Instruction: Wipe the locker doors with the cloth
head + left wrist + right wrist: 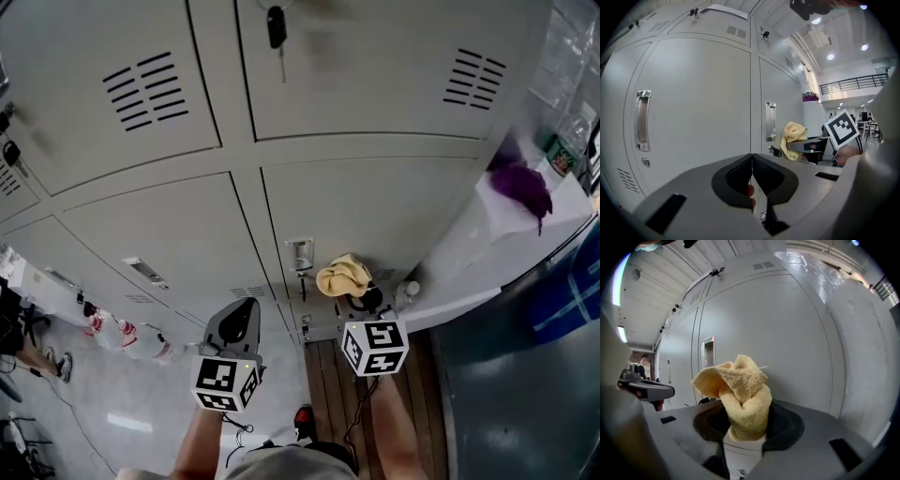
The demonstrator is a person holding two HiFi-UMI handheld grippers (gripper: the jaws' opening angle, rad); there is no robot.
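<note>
Right gripper view: cloth (740,394) clamped, door (797,348) just ahead

Right gripper (746,423) grips the bunched cloth at frame centre. The door lies straight beyond it; contact is not confirmed. Left gripper (752,174) has its jaws together, empty, farther left.

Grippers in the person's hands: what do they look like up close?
The left gripper and right gripper share pale grey moulded bodies with dark, textured pads. Each carries a white cube printed with black square markers: left cube, right cube. The forearms show no sleeves.
</note>
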